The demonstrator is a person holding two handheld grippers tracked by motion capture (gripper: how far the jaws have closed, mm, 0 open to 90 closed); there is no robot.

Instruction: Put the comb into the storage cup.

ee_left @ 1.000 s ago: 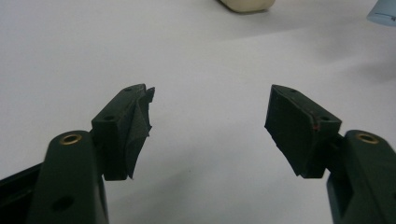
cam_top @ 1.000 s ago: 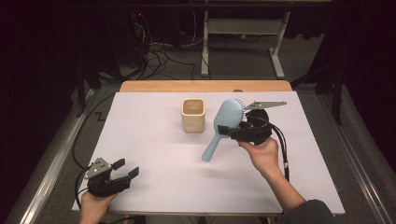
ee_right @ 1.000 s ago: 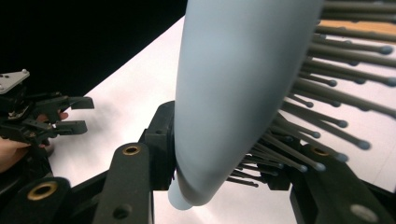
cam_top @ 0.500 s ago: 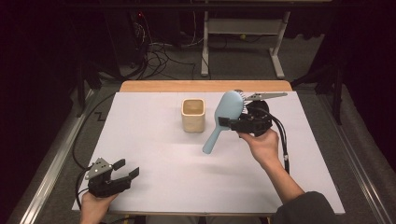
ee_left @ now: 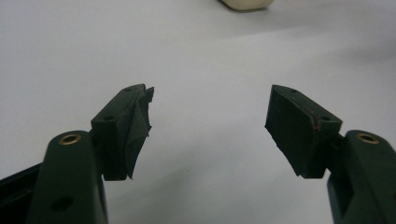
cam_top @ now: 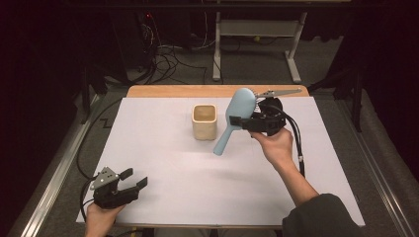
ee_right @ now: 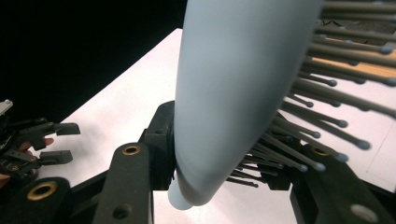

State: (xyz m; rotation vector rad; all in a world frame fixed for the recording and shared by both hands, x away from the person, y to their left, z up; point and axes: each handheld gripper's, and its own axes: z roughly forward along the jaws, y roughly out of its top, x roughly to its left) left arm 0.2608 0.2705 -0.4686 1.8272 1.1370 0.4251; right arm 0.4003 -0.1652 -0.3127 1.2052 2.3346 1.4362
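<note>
Right gripper (cam_top: 240,121) clamped on light-blue hairbrush (cam_top: 236,114) has lifted it up and farther, handle now beside the beige cup (cam_top: 204,121); left gripper (cam_top: 134,180) idle near-left, wide open.

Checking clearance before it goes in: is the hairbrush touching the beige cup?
Apart. In the high view the hairbrush, clamped in the right gripper, hangs beside the beige cup with white table showing between them.
</note>
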